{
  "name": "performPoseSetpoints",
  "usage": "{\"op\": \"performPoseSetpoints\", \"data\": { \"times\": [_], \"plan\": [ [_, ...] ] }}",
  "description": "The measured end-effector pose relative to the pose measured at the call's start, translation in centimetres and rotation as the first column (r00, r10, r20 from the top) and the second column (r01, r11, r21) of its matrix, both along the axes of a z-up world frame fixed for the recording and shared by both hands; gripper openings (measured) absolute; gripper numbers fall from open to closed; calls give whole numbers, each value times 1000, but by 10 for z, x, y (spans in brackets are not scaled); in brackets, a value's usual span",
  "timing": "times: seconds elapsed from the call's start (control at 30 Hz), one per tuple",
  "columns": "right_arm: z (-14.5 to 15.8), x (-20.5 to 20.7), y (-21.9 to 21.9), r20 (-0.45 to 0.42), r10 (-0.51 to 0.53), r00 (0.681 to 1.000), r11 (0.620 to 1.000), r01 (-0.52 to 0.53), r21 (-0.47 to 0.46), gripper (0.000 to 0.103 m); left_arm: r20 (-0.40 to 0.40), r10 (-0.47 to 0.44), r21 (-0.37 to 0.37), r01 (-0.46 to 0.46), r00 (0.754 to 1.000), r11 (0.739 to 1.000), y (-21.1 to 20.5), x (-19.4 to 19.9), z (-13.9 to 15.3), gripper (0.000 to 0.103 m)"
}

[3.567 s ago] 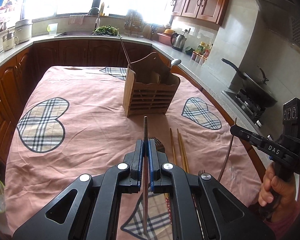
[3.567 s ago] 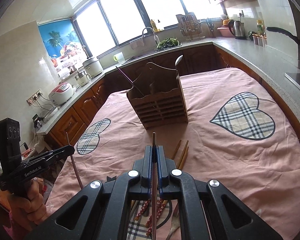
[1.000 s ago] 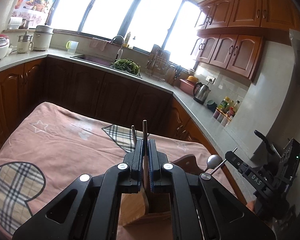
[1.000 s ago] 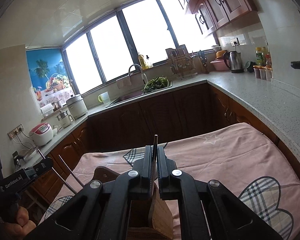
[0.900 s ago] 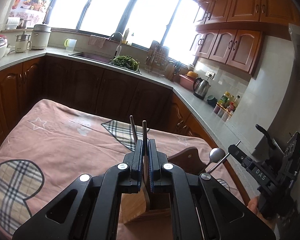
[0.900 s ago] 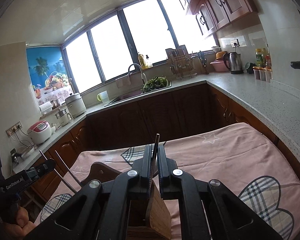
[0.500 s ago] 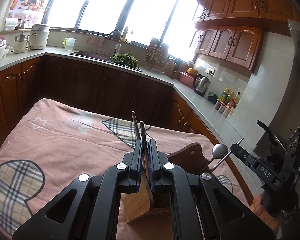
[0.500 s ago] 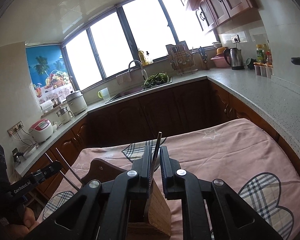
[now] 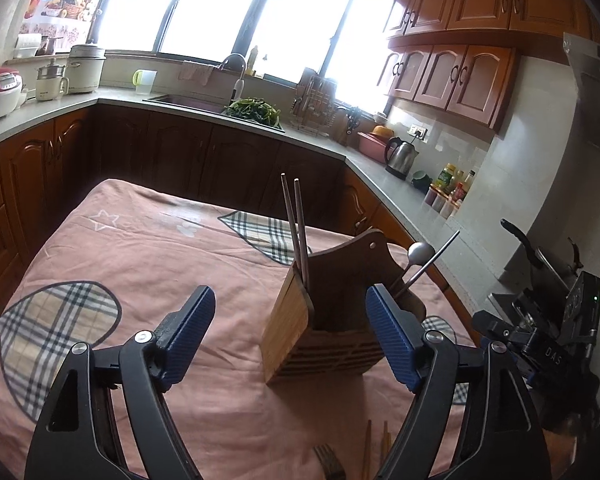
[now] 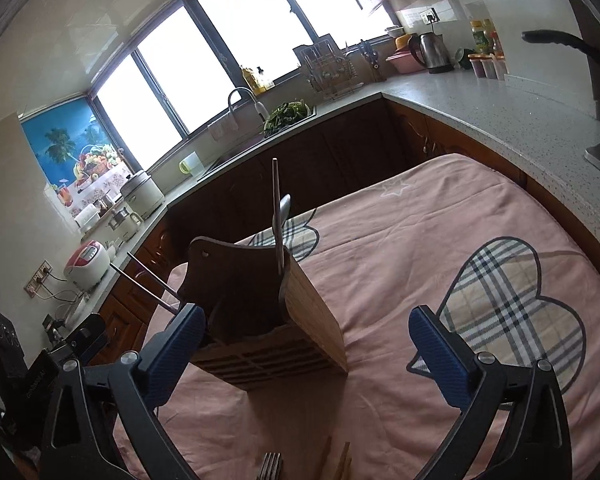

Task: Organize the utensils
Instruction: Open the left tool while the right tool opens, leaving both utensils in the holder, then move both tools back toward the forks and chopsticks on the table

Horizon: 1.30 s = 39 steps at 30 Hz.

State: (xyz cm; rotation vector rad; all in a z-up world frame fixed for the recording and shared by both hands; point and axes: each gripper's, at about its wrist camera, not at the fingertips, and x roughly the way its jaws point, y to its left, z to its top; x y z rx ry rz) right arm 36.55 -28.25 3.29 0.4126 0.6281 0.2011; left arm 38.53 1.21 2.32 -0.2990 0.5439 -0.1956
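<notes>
Pink cloth with plaid hearts (image 9: 140,264) is covering the table, and the wooden utensil holder (image 9: 324,320) is standing on it, serving as the landmark for everything else. Both grippers are hovering just in front of the holder with jaws spread wide and nothing between them: the left gripper (image 9: 290,338) facing its left half, the right gripper (image 10: 306,354) its right half. Two metal chopsticks (image 9: 296,232) are leaning out of the holder's left compartment; a spoon (image 9: 418,254) and another thin stick (image 9: 432,260) are poking from its right compartment. A fork (image 9: 330,466) and wooden chopsticks (image 9: 376,456) are lying on the cloth in front of the holder, near the cameras.

Compared with half a second ago, when each gripper was pinching a stick above the holder, both are now letting go and backing off, the sticks resting inside. The drop-off seems to be finishing; the next move is probably calling for lowering toward the fork or wooden chopsticks and closing on one.
</notes>
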Motion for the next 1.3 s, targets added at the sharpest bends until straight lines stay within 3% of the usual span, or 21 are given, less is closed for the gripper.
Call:
{"op": "performPoseSetpoints", "data": {
  "times": [0.17, 0.7, 1.0, 1.3],
  "plan": [
    [-16, -33, 1, -82, -28, 996, 1000, 29, 8, 103, -46, -31, 11, 31, 998, 999, -1, -32, -14, 82],
    [-33, -137, 17, -45, 11, 999, 995, -16, -99, 103, -179, -75, 43, 84, 981, 996, -1, -111, -63, 82],
    [-56, -172, 22, -32, 30, 999, 988, -35, -152, 103, -226, -84, 55, 98, 970, 994, -5, -141, -88, 82],
    [-71, -192, 25, -31, 56, 998, 987, -60, -146, 103, -247, -102, 66, 122, 964, 990, -12, -154, -98, 82]
  ]
}}
